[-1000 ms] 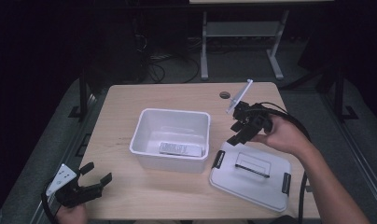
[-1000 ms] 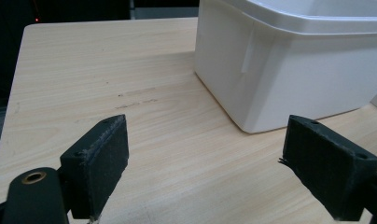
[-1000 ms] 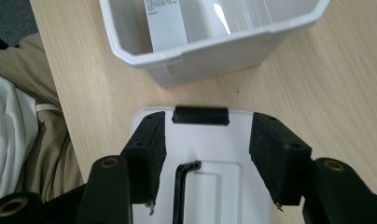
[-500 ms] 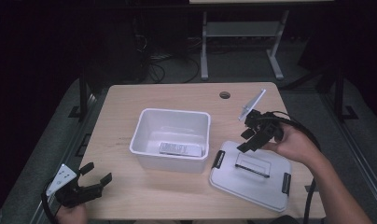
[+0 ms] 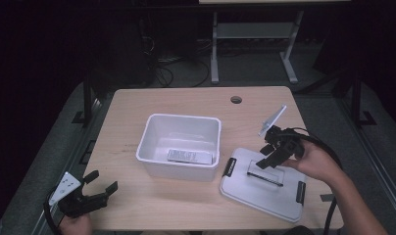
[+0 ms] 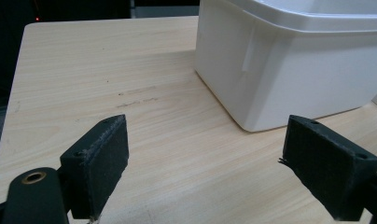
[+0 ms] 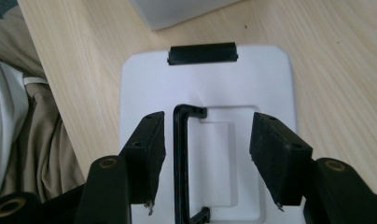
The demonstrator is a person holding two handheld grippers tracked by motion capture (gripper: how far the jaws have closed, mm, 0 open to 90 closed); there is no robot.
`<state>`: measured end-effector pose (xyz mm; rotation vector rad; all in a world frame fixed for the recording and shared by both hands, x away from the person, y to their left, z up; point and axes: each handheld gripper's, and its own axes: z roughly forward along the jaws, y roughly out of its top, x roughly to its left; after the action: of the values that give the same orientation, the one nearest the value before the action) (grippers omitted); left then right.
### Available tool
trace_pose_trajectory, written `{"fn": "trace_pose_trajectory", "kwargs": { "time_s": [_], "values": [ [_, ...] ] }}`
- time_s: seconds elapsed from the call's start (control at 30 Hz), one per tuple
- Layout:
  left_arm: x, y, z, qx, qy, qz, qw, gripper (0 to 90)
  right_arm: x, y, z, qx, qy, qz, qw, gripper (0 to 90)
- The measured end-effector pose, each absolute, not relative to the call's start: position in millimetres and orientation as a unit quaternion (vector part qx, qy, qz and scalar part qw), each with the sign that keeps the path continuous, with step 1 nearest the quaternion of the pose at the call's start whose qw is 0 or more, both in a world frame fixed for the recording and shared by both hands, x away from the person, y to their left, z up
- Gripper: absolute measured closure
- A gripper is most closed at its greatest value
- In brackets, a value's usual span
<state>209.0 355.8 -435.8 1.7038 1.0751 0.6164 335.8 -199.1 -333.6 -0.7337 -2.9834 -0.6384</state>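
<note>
Alignment comes first: the right gripper [image 5: 268,155] hangs with jaws wide and empty over the flat white plastic lid [image 5: 264,192], which lies on the bench right of the white rectangular plastic tub [image 5: 154,135]; the lid's black bar handle [image 7: 180,163] runs close beside one jaw, so centre it between both pads, descend squarely, then close. The left gripper [image 5: 99,190] waits at the bench's near corner, jaws wide and empty.

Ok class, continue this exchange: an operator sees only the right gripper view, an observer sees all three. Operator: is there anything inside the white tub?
Observer: Yes, a flat silvery packet lies on the floor of the tub, against its near wall.
Operator: Where is the left gripper?
Observer: The left gripper is by the near left corner of the table, jaws open, nothing between them.
Operator: Has the lid a second latch?
Observer: Yes, the lid has a black latch at its other end too.
</note>
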Motion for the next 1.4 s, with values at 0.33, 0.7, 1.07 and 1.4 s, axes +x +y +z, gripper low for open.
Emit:
{"fn": "trace_pose_trajectory", "kwargs": {
  "time_s": [0.33, 0.7, 1.07, 1.4],
  "values": [
    [209, 355, -436, 0.703, 0.444, 0.254, 0.494, 13.5, 327, -210, -353, -0.241, -0.949, -0.203, 0.014, 45.8],
    [209, 355, -436, 0.703, 0.444, 0.255, 0.494, 13.5, 319, -211, -372, -0.233, -0.952, -0.199, 0.021, 49.1],
    [208, 355, -436, 0.703, 0.444, 0.256, 0.494, 13.5, 316, -209, -389, -0.224, -0.956, -0.187, 0.026, 59.4],
    [208, 356, -436, 0.702, 0.444, 0.255, 0.494, 13.5, 318, -211, -396, -0.227, -0.957, -0.179, 0.027, 68.0]
  ]
}}
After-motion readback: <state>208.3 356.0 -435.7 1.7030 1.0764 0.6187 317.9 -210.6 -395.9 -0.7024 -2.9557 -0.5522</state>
